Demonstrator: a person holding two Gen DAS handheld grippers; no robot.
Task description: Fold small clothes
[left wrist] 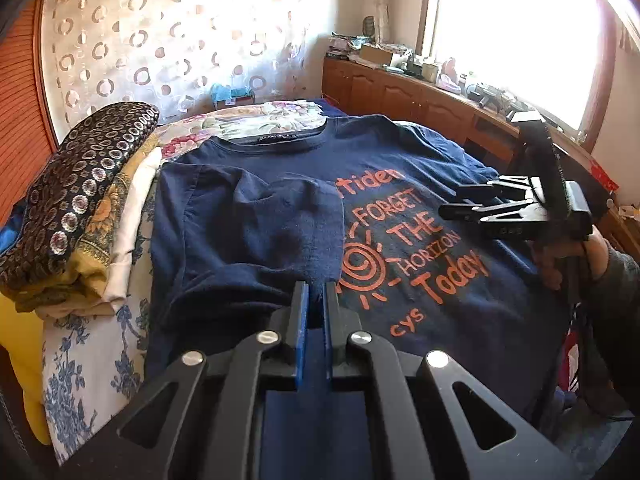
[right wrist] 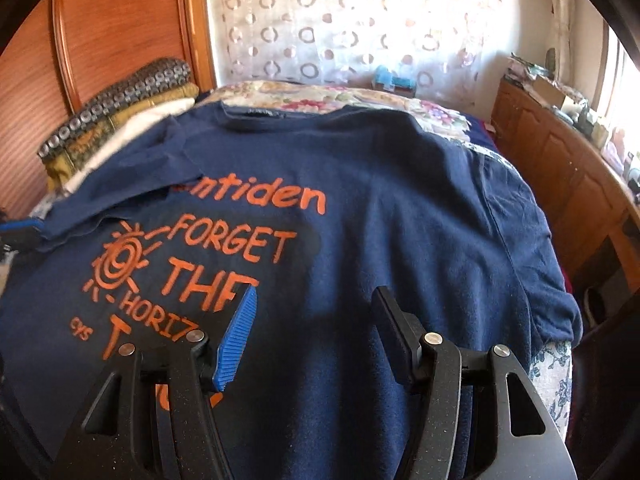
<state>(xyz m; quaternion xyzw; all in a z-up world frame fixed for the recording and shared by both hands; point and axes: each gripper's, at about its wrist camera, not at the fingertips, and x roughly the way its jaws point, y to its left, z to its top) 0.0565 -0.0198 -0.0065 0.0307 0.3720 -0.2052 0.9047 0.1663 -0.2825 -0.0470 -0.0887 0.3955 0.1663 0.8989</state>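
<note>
Stack of folded cloths (left wrist: 80, 200) blocks the bed's edge at 9 o'clock, touching the navy T-shirt (left wrist: 360, 200). Wooden cabinet (left wrist: 400, 92), cluttered on top, bounds 2 o'clock. Right gripper (left wrist: 460, 202) hovers at 3 o'clock. Floral bedsheet (left wrist: 80, 360) lies bare at 8 o'clock; bedding beyond the collar at 12 is unobstructed.

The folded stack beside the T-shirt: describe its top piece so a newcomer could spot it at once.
Start at the bed with the navy T-shirt spread over it. On its side nearest the wooden wardrobe sits a stack of folded fabrics. The top piece is dark with pale ring patterns, unlike the mustard and white layers beneath.
</note>
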